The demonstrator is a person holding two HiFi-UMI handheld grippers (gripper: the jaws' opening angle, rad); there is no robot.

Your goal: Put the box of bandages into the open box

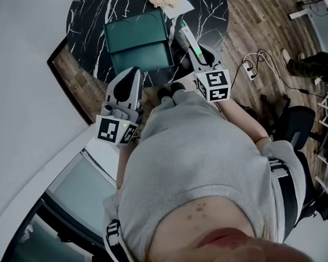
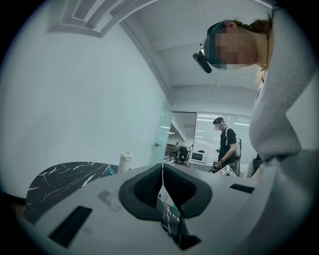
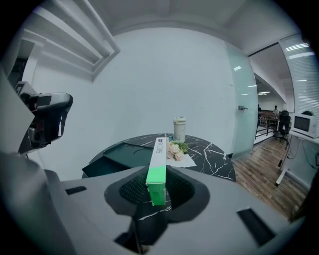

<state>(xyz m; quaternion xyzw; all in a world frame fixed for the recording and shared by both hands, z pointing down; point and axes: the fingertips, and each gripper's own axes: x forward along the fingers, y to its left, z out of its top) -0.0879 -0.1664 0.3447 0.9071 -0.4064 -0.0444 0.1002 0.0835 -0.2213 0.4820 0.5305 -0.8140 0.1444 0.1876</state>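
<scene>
Pinches box of bandages [image 3: 157,158] in right tool [image 3: 157,188], just right of open box [image 1: 137,38] on worktop [image 1: 87,19]; holds left tool [image 2: 162,172] pressed together near that box.

Flowers [image 3: 175,148] and a tumbler [image 3: 179,129] sit on the marble table [image 3: 215,160].

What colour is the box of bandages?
The box of bandages is white with a green end; the right gripper view shows it best.

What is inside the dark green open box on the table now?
Nothing shows inside the dark green open box: only its plain green lining in the head view. The bandage box is clamped in the right gripper, outside it. The left gripper tip covers its near edge.
</scene>
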